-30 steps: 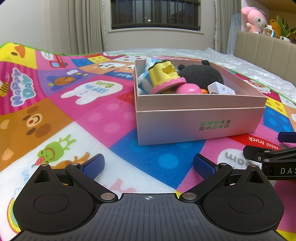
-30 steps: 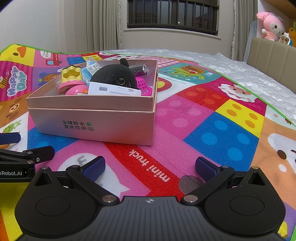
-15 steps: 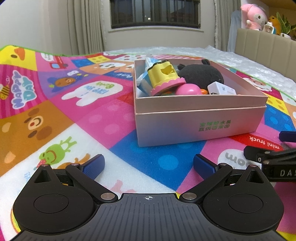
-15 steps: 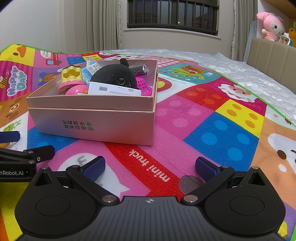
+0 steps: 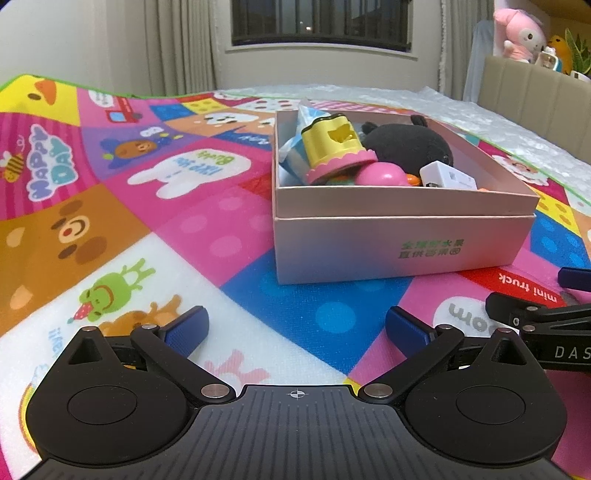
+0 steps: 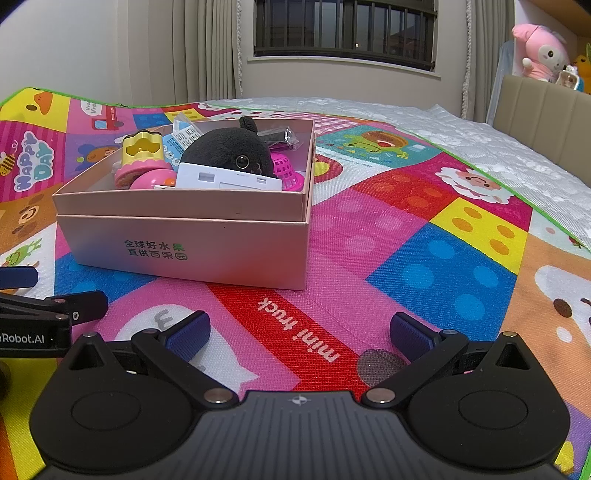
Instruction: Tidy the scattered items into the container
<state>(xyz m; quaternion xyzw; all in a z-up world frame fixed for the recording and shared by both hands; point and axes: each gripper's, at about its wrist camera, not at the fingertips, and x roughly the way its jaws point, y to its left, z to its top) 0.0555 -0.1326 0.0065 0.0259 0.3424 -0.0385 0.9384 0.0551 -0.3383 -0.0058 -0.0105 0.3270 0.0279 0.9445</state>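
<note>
- A bedroom is shown, with a barred window between pale curtains and a bed covered by a bright cartoon play mat printed with animals and coloured blocks.
- A pale pink cardboard box is seen resting on the mat, open at the top and marked with green and dark lettering on its near wall; in the left wrist view the same box is placed right of centre.
- The box is filled: a black plush toy with a shiny eye is seen at its middle, and a white rectangular device is propped in front of it.
- A yellow cup-shaped toy with a pink scalloped base is tilted at the box's left side, and a round pink piece is lodged just beside it.
- A magenta mesh basket is tucked at the right wall, with blue-and-white packets behind the plush.
- The left hand-held gripper is held low over the mat near the box, its blue-padded fingers spread wide with nothing between them.
- The right hand-held gripper is likewise spread wide and unloaded, just beside the left one.
- A pink plush rabbit is perched above the beige headboard.
</note>
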